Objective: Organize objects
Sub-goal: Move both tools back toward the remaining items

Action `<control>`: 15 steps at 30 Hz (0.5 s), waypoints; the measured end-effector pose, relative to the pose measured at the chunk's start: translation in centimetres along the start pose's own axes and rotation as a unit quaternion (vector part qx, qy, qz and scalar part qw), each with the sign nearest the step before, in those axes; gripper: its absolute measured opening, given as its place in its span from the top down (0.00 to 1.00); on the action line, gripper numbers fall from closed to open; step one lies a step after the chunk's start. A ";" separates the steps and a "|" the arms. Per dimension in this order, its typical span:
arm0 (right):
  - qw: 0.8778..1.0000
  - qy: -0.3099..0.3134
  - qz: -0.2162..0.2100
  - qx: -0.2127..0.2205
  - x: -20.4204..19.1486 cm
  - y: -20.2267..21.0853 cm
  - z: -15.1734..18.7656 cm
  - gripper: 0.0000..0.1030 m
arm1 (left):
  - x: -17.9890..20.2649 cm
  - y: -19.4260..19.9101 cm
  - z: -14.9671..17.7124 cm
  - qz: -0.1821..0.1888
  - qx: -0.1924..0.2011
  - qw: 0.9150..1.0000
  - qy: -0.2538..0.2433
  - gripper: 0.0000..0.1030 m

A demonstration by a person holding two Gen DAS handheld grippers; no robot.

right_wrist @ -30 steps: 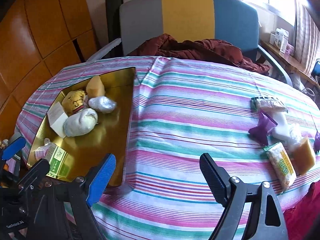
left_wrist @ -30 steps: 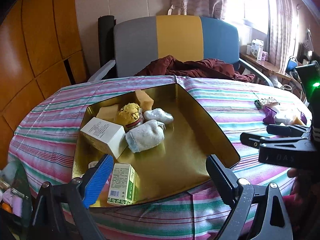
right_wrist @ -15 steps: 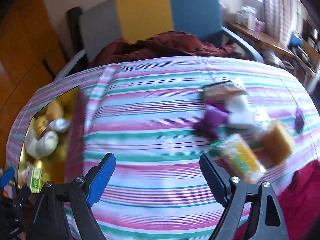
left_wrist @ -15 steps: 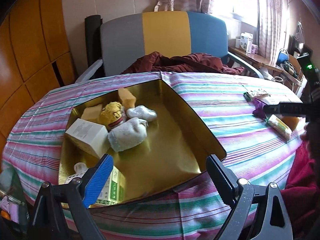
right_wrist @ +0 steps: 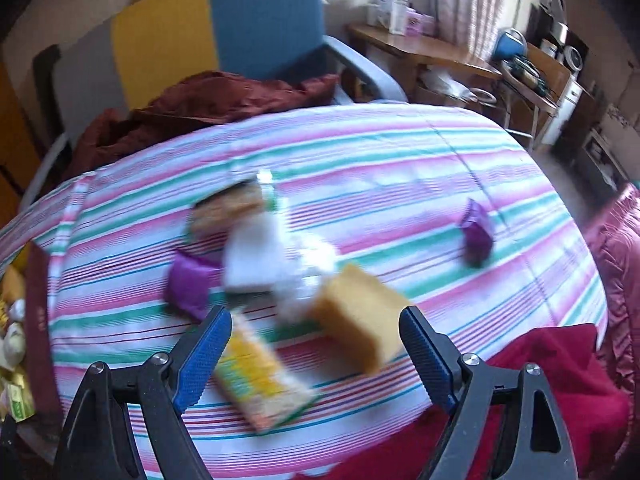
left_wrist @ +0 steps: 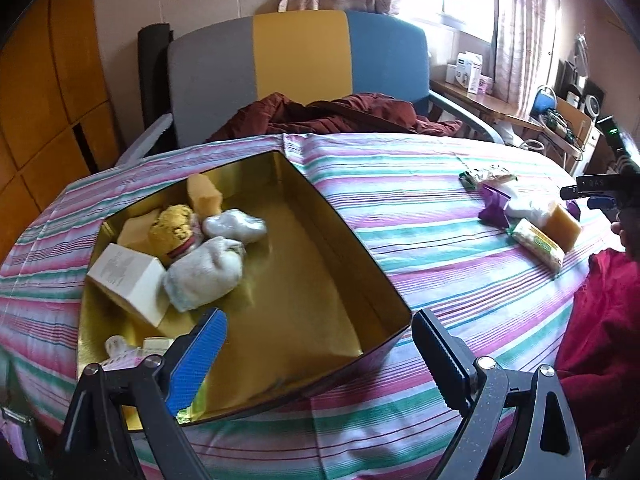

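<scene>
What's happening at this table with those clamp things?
A person is tidying loose items into a gold tin on the striped tablecloth. The tin already holds a plush toy, a rolled sock and a white box. The right gripper, open and empty, hovers over the remaining pile: a sponge and a yellow packet. The left gripper waits open by the tin.

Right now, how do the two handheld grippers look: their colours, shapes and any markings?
The left gripper has a black clamp-like frame with silver rivets, one blue textured pad and one black ribbed pad. The right gripper has the same black frame, but both pads are blue and textured. From the left view, its side shows faint lettering and a green light.
</scene>
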State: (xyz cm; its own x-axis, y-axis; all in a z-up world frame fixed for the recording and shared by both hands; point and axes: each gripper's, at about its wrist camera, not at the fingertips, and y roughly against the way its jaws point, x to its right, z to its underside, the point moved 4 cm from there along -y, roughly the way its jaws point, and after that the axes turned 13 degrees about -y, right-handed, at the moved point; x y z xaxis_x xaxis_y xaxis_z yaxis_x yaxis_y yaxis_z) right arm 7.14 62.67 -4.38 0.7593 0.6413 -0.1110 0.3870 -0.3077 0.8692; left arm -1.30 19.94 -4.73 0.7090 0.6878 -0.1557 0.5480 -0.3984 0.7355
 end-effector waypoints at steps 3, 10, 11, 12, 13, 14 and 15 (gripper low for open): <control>1.000 -0.014 0.012 -0.012 1.8 -1.0 -0.8 0.15 | 0.8 -0.5 -0.6 0.013 -0.001 1.000 -0.003 0.08; 0.999 -0.002 0.025 -0.048 1.7 -3.5 -0.7 0.15 | 2.9 -1.4 -2.0 0.037 -0.001 0.999 -0.027 0.08; 0.998 0.000 0.028 -0.052 1.6 -3.8 -0.6 0.15 | 3.4 -1.6 -2.3 0.041 -0.001 0.999 -0.031 0.08; 0.998 0.002 0.034 -0.057 1.5 -4.4 -0.4 0.15 | 3.6 -1.7 -2.5 0.045 -0.001 0.998 -0.033 0.08; 0.997 0.004 0.042 -0.060 1.4 -4.9 -0.3 0.15 | 3.9 -1.8 -2.7 0.049 -0.001 0.998 -0.036 0.08; 0.997 0.004 0.049 -0.064 1.5 -5.3 0.0 0.15 | 4.3 -1.9 -3.0 0.053 -0.001 0.998 -0.041 0.08; 0.996 0.006 0.060 -0.068 1.7 -5.9 0.4 0.15 | 4.5 -2.0 -3.2 0.056 0.000 0.997 -0.045 0.08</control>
State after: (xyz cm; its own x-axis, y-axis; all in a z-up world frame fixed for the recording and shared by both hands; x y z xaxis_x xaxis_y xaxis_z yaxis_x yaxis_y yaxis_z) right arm 6.35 65.29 -9.84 0.7897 0.6135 0.0028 0.2181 -0.2851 0.9334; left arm -0.59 25.79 -4.81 0.8026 0.5820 -0.1310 0.4632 -0.4696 0.7516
